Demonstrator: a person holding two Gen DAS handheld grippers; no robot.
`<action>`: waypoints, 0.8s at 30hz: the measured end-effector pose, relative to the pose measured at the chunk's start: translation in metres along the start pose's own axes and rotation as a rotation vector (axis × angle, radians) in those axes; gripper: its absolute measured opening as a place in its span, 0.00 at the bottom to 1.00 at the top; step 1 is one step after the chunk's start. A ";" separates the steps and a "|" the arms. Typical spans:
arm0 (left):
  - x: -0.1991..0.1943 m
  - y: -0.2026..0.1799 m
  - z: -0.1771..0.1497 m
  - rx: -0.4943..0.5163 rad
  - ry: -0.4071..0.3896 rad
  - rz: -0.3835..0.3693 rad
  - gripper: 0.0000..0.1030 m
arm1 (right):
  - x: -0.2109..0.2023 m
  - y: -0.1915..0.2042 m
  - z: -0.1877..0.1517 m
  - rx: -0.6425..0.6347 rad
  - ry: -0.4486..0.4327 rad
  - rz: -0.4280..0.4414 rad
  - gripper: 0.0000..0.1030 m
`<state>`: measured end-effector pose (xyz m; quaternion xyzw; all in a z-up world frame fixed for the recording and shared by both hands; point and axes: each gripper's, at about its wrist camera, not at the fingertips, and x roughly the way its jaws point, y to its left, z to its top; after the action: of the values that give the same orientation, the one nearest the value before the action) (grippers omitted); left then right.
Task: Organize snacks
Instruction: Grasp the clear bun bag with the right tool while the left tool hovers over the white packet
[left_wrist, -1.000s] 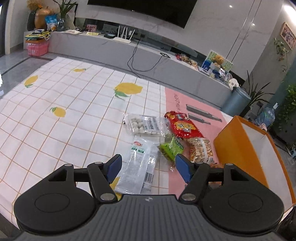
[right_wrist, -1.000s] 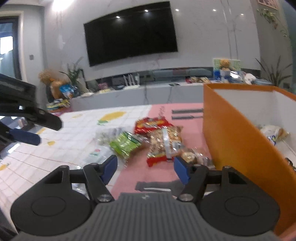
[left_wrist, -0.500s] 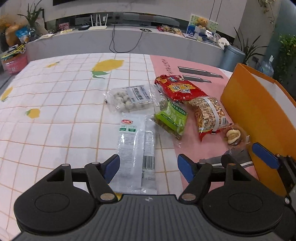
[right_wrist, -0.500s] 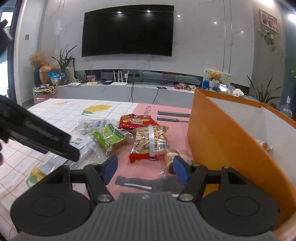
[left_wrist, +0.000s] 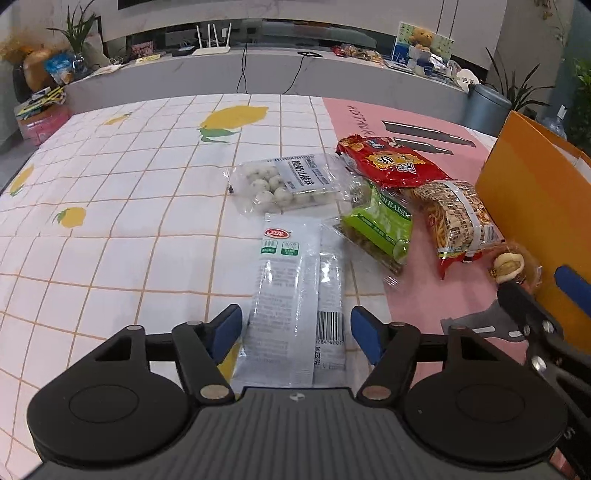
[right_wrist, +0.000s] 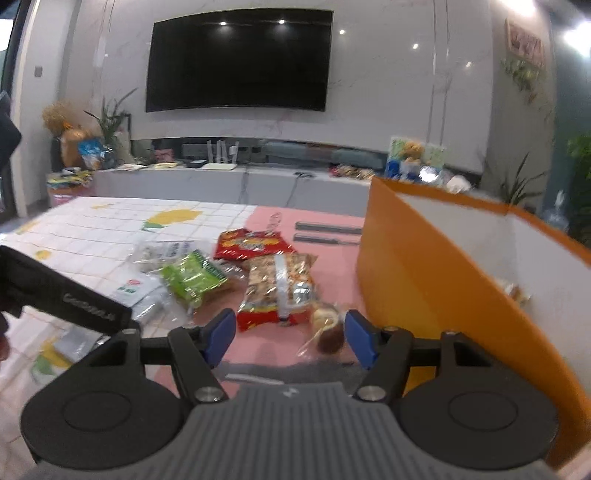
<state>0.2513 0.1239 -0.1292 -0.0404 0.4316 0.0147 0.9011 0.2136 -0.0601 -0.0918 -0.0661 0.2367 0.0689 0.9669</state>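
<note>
While poised to pick, with left gripper (left_wrist: 295, 332) jaws wide but just narrowed astride white packet (left_wrist: 291, 280) at 12 o'clock, not pinching, and right gripper (right_wrist: 290, 339) agape beside wrapped bun (right_wrist: 327, 325) at 1 o'clock, likely calls for lowering, gripping, carrying to orange box (left_wrist: 524, 192) at 2 o'clock; reads "RAISIN" on green bag (left_wrist: 380, 225).

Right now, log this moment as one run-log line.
left gripper: open, closing, over white packet | right gripper: open, near small pastry | orange box: right
</note>
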 end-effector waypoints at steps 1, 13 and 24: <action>0.000 -0.002 0.000 0.010 -0.002 0.006 0.67 | 0.004 0.003 0.002 -0.010 0.007 -0.021 0.63; -0.003 -0.002 -0.003 0.008 -0.021 0.004 0.57 | 0.054 0.024 0.010 -0.022 0.141 -0.296 0.61; -0.008 -0.006 -0.010 0.016 -0.024 -0.012 0.56 | 0.058 0.012 0.005 0.037 0.182 -0.263 0.42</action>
<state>0.2385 0.1173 -0.1287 -0.0354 0.4208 0.0063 0.9065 0.2654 -0.0419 -0.1156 -0.0848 0.3141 -0.0691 0.9431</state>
